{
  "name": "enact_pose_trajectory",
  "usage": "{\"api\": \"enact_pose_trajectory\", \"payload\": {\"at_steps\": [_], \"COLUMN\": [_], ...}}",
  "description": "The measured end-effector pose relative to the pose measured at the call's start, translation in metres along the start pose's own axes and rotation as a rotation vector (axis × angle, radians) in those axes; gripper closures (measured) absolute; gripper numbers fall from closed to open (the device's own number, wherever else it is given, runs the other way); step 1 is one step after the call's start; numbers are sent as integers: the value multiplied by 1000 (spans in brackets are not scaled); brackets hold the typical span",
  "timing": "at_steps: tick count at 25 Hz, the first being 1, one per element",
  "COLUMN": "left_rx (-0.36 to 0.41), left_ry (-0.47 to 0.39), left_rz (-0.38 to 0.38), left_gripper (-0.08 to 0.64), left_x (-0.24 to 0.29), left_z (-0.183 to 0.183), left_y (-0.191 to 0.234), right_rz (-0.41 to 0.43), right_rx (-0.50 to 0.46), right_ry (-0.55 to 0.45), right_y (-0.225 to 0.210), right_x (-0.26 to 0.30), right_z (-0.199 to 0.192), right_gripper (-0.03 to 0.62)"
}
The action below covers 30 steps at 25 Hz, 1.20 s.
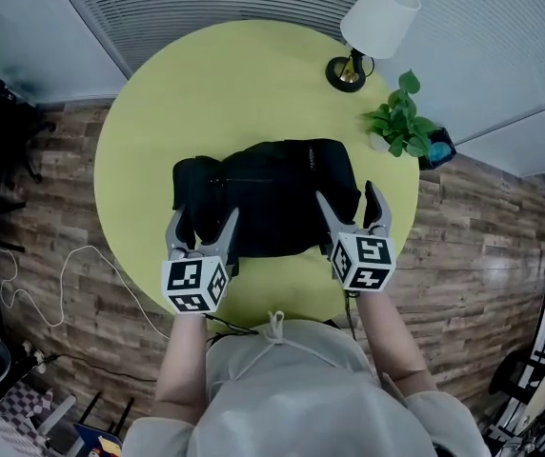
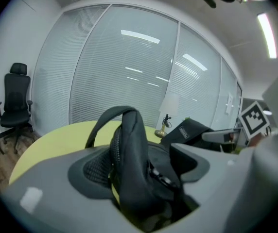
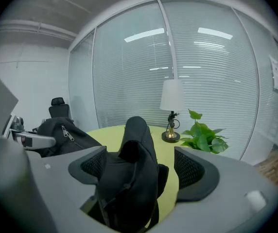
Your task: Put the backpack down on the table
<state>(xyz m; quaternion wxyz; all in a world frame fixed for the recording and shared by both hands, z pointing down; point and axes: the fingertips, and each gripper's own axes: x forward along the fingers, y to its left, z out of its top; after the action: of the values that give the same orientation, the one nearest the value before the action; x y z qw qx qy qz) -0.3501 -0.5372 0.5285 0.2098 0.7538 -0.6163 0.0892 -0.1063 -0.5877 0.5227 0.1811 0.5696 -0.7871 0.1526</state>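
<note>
Backpack (image 1: pixel 272 193) lies flat on the round yellow table (image 1: pixel 215 84), its body spread out and apparently carrying its own weight; the lamp (image 1: pixel 368 27) and the plant (image 1: pixel 401 122) stand beyond the backpack, well apart from it. Left gripper (image 1: pixel 201 225) sits at the backpack's near left corner with its jaws spread wide. In the left gripper view a strap (image 2: pixel 129 149) stands up between them, close against one pad but not squeezed. Right gripper (image 1: pixel 351 203) is at the backpack's near right corner, jaws likewise wide apart. In the right gripper view a second strap (image 3: pixel 136 164) rises in the gap, and bare table shows between it and the far pad, so neither gripper has a firm hold. Judgement: the put-down itself looks done, since the backpack rests on the table inside its edge. What seems left is to draw both grippers back off the straps so these fall loose onto the backpack. Cannot tell whether either strap would snag on a pad.
</note>
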Motion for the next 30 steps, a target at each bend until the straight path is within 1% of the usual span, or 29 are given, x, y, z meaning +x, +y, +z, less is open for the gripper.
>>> {"api": "enact_pose_trajectory", "payload": {"at_steps": [3, 4, 6, 10, 12, 15, 18, 20, 22, 23, 25, 26, 28, 30], "left_rx": [10, 7, 11, 24, 22, 39, 66, 79, 97, 108, 126, 132, 141, 151], "left_ry": [6, 10, 3, -21, -34, -56, -84, -112, -143, -157, -181, -191, -205, -208], "left_rz": [-22, -33, -34, -1, -3, -24, -51, -55, -46, -38, -23, -19, -20, -31], "left_gripper": [226, 236, 250, 283, 327, 365, 390, 418, 448, 457, 484, 509, 546, 552], "left_x": [-18, -24, -37, -60, -73, -92, -108, -117, -125, -129, -136, -140, -147, -152], "left_z": [6, 8, 10, 11, 12, 17, 26, 32, 38, 40, 44, 46, 48, 47], "left_y": [-9, -13, -18, -19, -23, -34, -47, -53, -58, -59, -63, -65, -69, -73], "right_rz": [7, 9, 4, 1, 6, 5, 6, 3, 12, 25, 55, 66, 69, 67], "right_rx": [-19, -24, -30, -16, 0, 26, 38, 41, 67, 89, 129, 139, 136, 119], "right_ry": [-45, -57, -79, -95, -94, -95, -108, -120, -121, -113, -97, -96, -107, -120], "right_y": [11, 15, 21, 27, 30, 33, 39, 42, 43, 44, 46, 46, 47, 49], "right_x": [-24, -32, -48, -72, -84, -100, -114, -122, -129, -132, -136, -139, -146, -151], "right_z": [12, 14, 16, 10, 6, 1, 1, 2, 1, 0, -3, -3, -1, 1], "right_gripper": [164, 180, 230, 342, 400, 460, 494, 532, 577, 591, 592, 592, 592, 592]}}
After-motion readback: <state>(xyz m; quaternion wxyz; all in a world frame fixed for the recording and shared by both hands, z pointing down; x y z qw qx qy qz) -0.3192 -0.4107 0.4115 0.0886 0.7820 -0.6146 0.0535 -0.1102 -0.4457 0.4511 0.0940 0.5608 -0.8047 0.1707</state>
